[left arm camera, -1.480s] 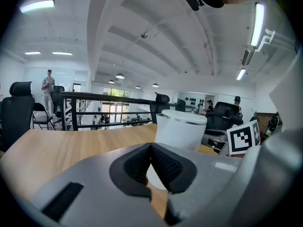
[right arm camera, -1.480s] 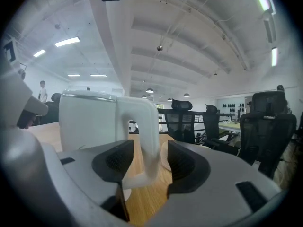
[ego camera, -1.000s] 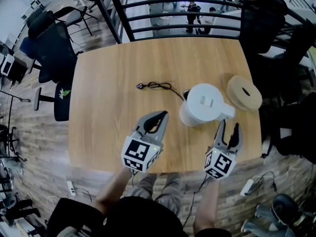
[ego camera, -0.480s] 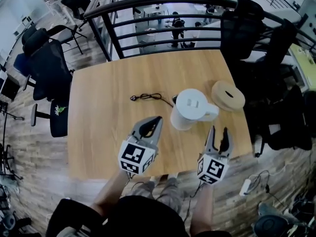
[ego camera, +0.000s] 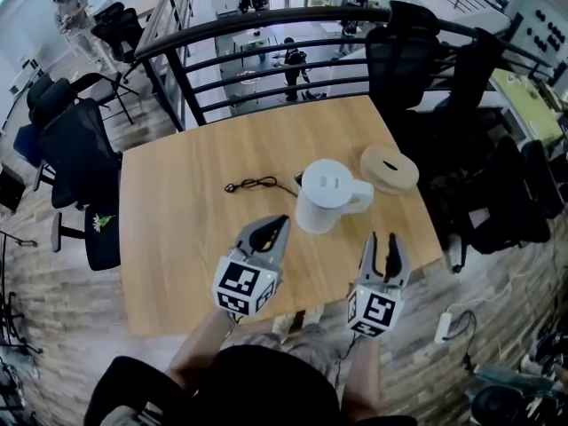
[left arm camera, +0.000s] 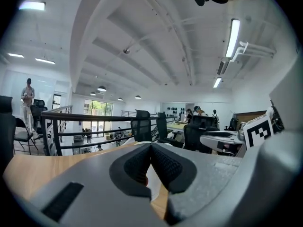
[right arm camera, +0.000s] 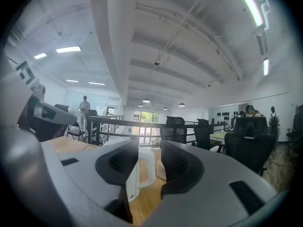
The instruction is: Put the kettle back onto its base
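The white kettle [ego camera: 325, 193] stands upright on the wooden table [ego camera: 177, 238], handle toward the right. A black cord [ego camera: 256, 185] runs to a dark bit showing at its far left foot; the base itself is hidden under it. My left gripper [ego camera: 275, 227] hangs shut in front of the kettle, apart from it. In the left gripper view its gripper [left arm camera: 150, 148] has the pads together, and a sliver of kettle [left arm camera: 154, 183] shows below. My right gripper [ego camera: 382, 245] is open and its jaws have just been closing on nothing. The right gripper view shows its gripper [right arm camera: 149, 150] framing the kettle handle [right arm camera: 151, 166] well ahead.
A round wooden disc [ego camera: 389, 168] lies on the table right of the kettle. A black railing [ego camera: 266, 25] runs behind the table's far edge. Office chairs [ego camera: 75, 149] stand at the left and at the far right [ego camera: 417, 51]. People stand further off.
Both grippers have drawn back from the kettle toward me and risen. The right jaws have narrowed. The kettle has stayed where it was on the table.
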